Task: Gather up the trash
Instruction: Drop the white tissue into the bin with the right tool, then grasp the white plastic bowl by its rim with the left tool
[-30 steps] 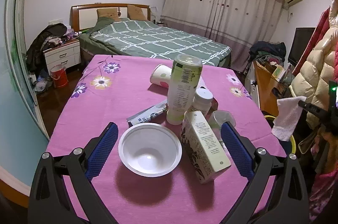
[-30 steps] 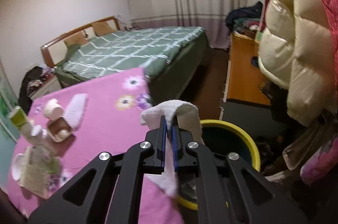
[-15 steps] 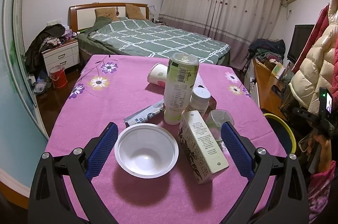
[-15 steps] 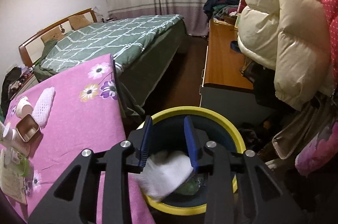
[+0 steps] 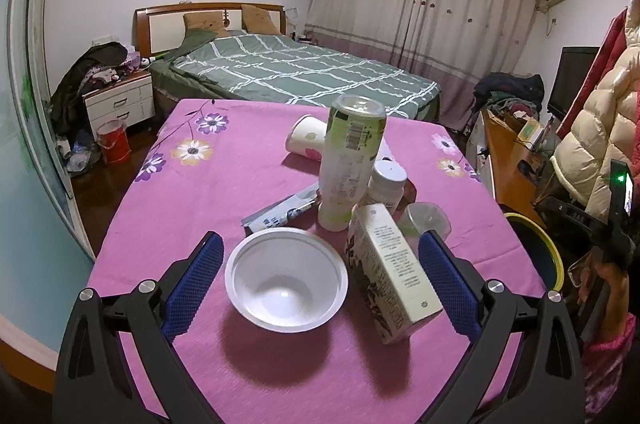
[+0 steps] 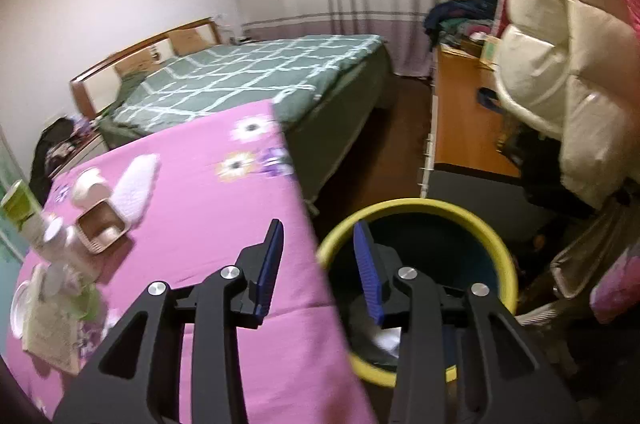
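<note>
A: Why's the right gripper parked over the bin?

B: Drop spot. Its jaws have just been opening and stand apart w/ nothing between them now. Something white lies down inside the bin, prob. the bit of trash it let go, tho it's too blurred to be sure.

A: And the bin's just beside the table edge?

B: Yep, on the floor right at the corner, so a piece can go straight off the pink cloth and down. Short trip.

A: Left gripper?

B: Jaws wide open, gripping nothing. It hangs low over the near end of the table, w/ the white bowl and the carton between its fingers but not touched.

A: Carton's tilted?

B: Leaning, yes. Behind it stand the tall bottle and a small bottle, close together; a paper cup lies on its side further back.

A: So what's next, you reckon?

B: Bowl, I'd guess: nearest, empty, between the left fingers already. Wide rim tho, so better pinch one wall than span it.
</note>
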